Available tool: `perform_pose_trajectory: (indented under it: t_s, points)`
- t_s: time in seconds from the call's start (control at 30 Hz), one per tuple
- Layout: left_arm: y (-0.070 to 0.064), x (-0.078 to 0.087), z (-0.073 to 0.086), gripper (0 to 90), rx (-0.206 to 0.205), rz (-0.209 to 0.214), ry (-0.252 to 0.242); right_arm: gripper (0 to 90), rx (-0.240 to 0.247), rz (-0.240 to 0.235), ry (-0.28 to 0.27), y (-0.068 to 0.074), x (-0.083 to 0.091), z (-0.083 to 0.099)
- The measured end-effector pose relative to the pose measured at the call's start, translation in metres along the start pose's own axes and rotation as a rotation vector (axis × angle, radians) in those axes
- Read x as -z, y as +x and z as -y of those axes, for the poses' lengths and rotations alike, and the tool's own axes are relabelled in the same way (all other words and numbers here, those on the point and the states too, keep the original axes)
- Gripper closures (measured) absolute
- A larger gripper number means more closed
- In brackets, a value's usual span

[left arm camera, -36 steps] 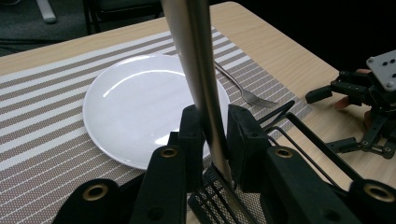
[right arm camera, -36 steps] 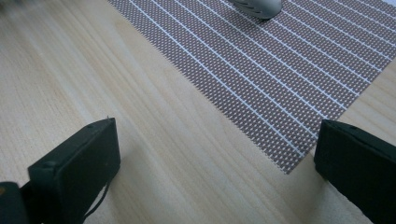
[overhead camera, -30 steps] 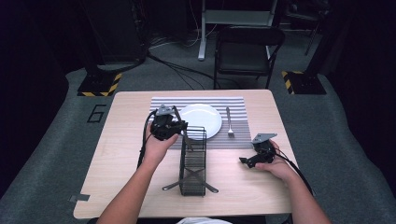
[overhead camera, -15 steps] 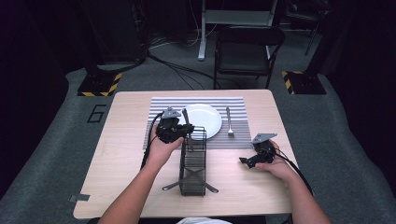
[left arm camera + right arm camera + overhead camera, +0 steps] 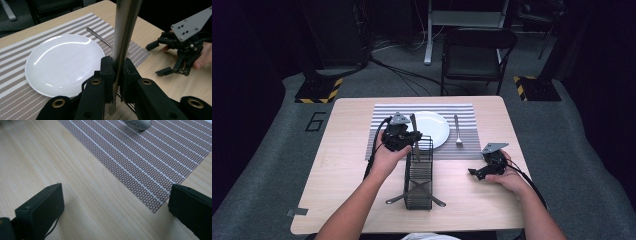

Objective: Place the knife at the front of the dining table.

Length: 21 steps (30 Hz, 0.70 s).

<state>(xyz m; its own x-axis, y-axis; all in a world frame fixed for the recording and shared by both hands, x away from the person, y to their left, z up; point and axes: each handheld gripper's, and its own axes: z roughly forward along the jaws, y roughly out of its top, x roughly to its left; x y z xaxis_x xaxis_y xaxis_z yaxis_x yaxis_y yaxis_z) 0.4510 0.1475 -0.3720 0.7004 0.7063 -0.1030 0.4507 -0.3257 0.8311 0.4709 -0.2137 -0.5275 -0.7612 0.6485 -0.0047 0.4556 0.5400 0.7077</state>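
Left gripper (image 5: pixel 117 75) clamped on a smooth, shiny metal knife (image 5: pixel 122 37), matte black jaws pressed flat against both sides of the handle, blade end pointing down. In the high view, same left gripper (image 5: pixel 404 137) poised above the far end of a black wire caddy (image 5: pixel 418 175), knife (image 5: pixel 413 132) upright and dipping into the caddy's top opening. Caddy long and narrow, built of thin vertical wires, propped on crossed metal feet, standing on pale wood-grain counter (image 5: pixel 337 170).

Just beyond, a round, glossy white plate (image 5: pixel 62 62) lying on a woven placemat (image 5: pixel 15 100) of brown and cream stripes. Slim metal fork (image 5: pixel 457 131) resting on the mat to the right of the plate (image 5: pixel 432 127), tines toward the near edge.

Right gripper (image 5: pixel 115 207) spread wide, blocky black jaws well apart over bare counter (image 5: pixel 75 195) and the corner of the fine-meshed placemat (image 5: pixel 140 162). From above, right gripper (image 5: pixel 477 172) low over the counter near the mat's near right corner, grey three-cornered plate on top, cupped in the right hand (image 5: pixel 507 175). Black folding chair (image 5: pixel 477 55) behind the counter on grey carpet.
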Motion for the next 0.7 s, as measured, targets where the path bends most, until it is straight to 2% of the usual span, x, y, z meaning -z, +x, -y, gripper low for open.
perform_pose_trajectory:
  t_s: [0.17, 0.2, 0.4, 0.7]
  points:
    - [-0.003, 0.009, -0.010, 82.2, -0.021, -0.006, -0.008, 0.0, 0.000, 0.000, 0.000, 0.000, 0.000, 0.000]
    - [-0.005, 0.015, -0.016, 82.2, -0.031, -0.009, -0.009, 0.0, 0.000, 0.000, 0.000, 0.000, 0.000, 0.000]
    - [-0.008, 0.031, -0.031, 82.2, -0.027, 0.007, -0.020, 0.0, 0.000, 0.000, 0.000, 0.000, 0.000, 0.000]
    - [-0.006, 0.053, -0.050, 82.2, -0.033, -0.008, -0.032, 0.0, 0.001, 0.000, -0.001, 0.000, 0.000, 0.000]
